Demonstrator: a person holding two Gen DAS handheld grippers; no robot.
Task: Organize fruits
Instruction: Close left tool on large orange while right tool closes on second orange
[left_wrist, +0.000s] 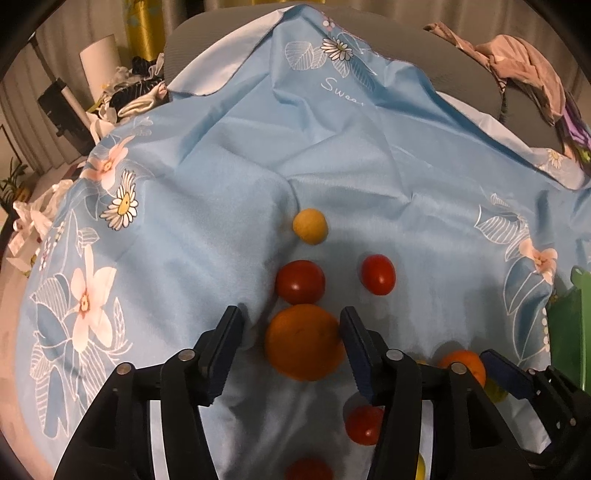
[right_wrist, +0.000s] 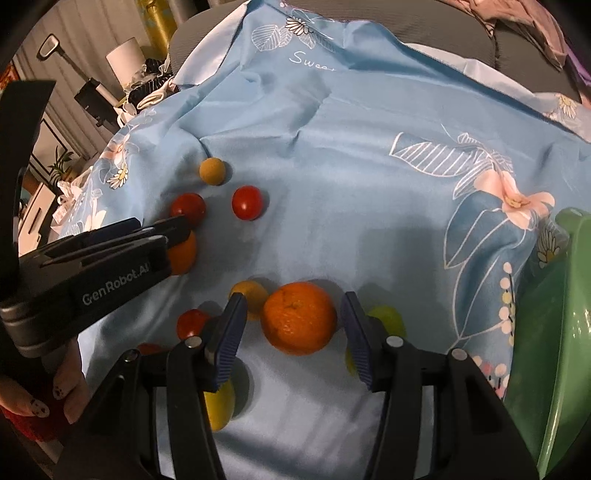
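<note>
A green plastic basin sits at the right edge of the blue flowered cloth; the frame cuts it off and its inside is not visible, so its contents cannot be told. The fruits all lie loose on the cloth. The left gripper stands released, its pads on either side of a large orange, the right pad just at the skin, the left one apart. Beyond that orange lie a red tomato, another red tomato to its right and a small yellow round fruit farthest. The right gripper is also open, straddling a second orange without touching. Yellow-green fruits near its fingers are half hidden. A hand shows at the lower left.
</note>
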